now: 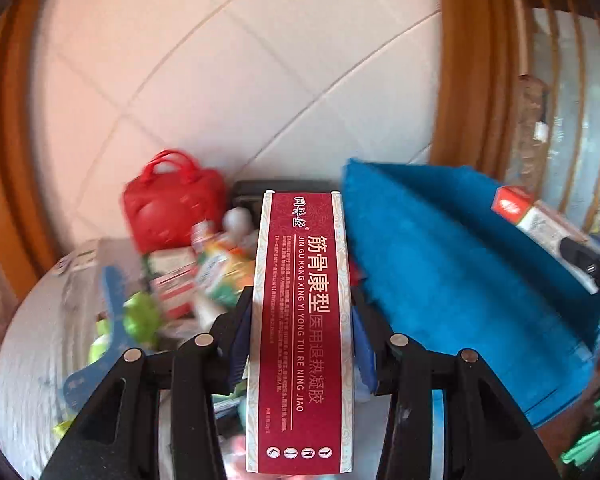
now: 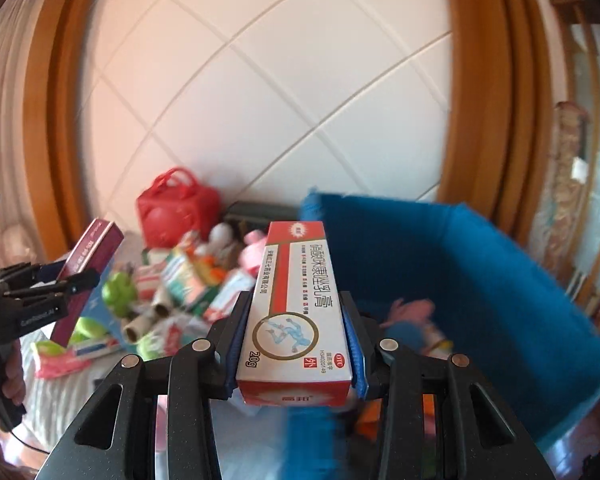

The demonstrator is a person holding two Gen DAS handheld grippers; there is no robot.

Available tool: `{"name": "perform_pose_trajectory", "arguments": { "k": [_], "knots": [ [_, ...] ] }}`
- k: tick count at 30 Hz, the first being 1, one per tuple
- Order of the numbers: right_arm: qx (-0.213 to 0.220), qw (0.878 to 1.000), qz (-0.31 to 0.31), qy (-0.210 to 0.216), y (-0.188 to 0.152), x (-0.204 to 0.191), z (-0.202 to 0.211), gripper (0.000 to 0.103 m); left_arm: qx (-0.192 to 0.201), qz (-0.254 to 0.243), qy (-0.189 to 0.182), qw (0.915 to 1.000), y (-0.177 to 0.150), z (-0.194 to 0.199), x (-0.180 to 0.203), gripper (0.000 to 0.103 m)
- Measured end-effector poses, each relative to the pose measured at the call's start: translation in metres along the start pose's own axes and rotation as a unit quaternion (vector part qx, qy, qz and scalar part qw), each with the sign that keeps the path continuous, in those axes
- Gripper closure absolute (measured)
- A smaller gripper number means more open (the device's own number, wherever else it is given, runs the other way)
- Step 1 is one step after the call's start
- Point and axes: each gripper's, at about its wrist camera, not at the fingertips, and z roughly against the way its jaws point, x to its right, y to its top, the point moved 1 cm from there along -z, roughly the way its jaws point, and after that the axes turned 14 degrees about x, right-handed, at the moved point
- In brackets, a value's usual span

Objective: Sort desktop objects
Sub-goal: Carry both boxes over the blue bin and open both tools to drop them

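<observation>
- The left tool (image 1: 300, 332) pinches a dark red medicine carton (image 1: 300, 332) between its blue pads, which press on the two long sides.
- The carton's long axis runs straight out along the fingers, far end pointing ahead and away from the tool; its near end passes below the picture's edge.
- The right tool (image 2: 296, 332) pinches a red-and-white ointment box (image 2: 296, 308) the same way, long axis forward along the fingers, near end flap facing the camera.
- Ahead and to the right of each tool stands a blue felt bin (image 2: 500, 280); what lies inside is blurred, pink and orange shapes only.
- Ahead and to the left, a heap of cartons, a red handbag (image 2: 178, 204) and a green toy (image 2: 118, 292) sit on the pale bench (image 1: 32, 340), too smeared to name singly.
- In the right view the left tool appears at far left with its carton tilted.
</observation>
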Motion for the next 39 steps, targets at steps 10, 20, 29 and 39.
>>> {"name": "perform_pose_trajectory", "arguments": {
  "k": [10, 20, 29, 39],
  "knots": [
    [-0.020, 0.996, 0.034, -0.081, -0.003, 0.135, 0.008, 0.062, 0.000, -0.033, -0.086, 0.9958, 0.050, -0.040, 0.174, 0.059],
    [-0.070, 0.992, 0.016, -0.105, -0.048, 0.222, -0.019, 0.062, -0.116, -0.060, -0.139, 0.9815, 0.014, -0.088, 0.283, 0.059],
    [-0.089, 0.989, 0.013, -0.116, -0.062, 0.252, -0.024, 0.062, -0.105, -0.105, -0.108, 0.9830, -0.001, -0.094, 0.316, 0.059],
    [-0.102, 0.987, 0.018, -0.122, -0.070, 0.264, -0.032, 0.062, -0.101, -0.115, -0.081, 0.9848, -0.002, -0.099, 0.319, 0.059]
  ]
}}
